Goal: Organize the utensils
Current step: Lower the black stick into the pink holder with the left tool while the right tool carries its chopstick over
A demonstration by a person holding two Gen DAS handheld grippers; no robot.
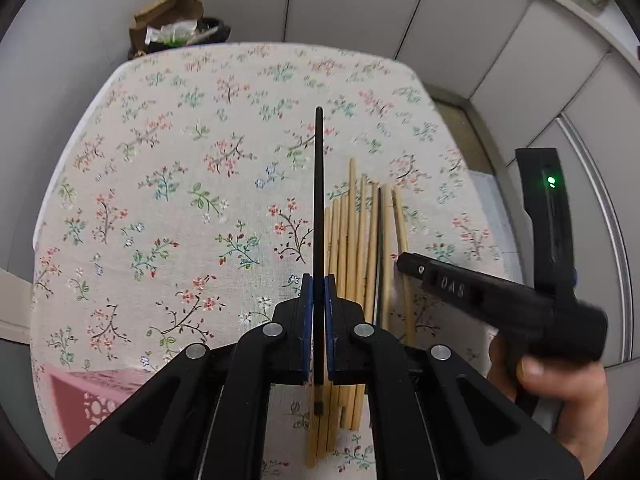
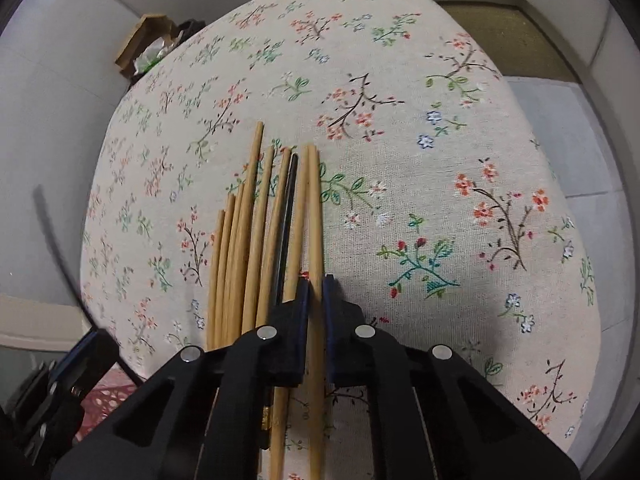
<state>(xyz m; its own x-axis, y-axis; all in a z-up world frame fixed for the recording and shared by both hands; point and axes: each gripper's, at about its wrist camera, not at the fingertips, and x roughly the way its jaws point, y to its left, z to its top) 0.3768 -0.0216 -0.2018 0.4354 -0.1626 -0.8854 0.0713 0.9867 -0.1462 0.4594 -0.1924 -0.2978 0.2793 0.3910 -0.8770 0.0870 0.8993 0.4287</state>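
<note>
My left gripper [image 1: 319,284] is shut on a black chopstick [image 1: 319,208] and holds it above the floral tablecloth [image 1: 180,168]. Several wooden chopsticks [image 1: 356,240] lie side by side on the cloth just to its right, with one more black chopstick [image 1: 379,256] among them. In the right wrist view my right gripper [image 2: 315,284] is shut on the rightmost wooden chopstick [image 2: 315,208] of the pile [image 2: 248,240], low over the cloth. The second black chopstick [image 2: 287,216] lies just left of it. The right gripper's body [image 1: 500,300] shows at the right of the left wrist view.
A pink perforated basket [image 1: 92,404] sits at the table's near left corner; it also shows in the right wrist view [image 2: 112,396]. A cardboard box with rubbish [image 1: 172,24] stands behind the table's far edge. Grey cabinet walls surround the table.
</note>
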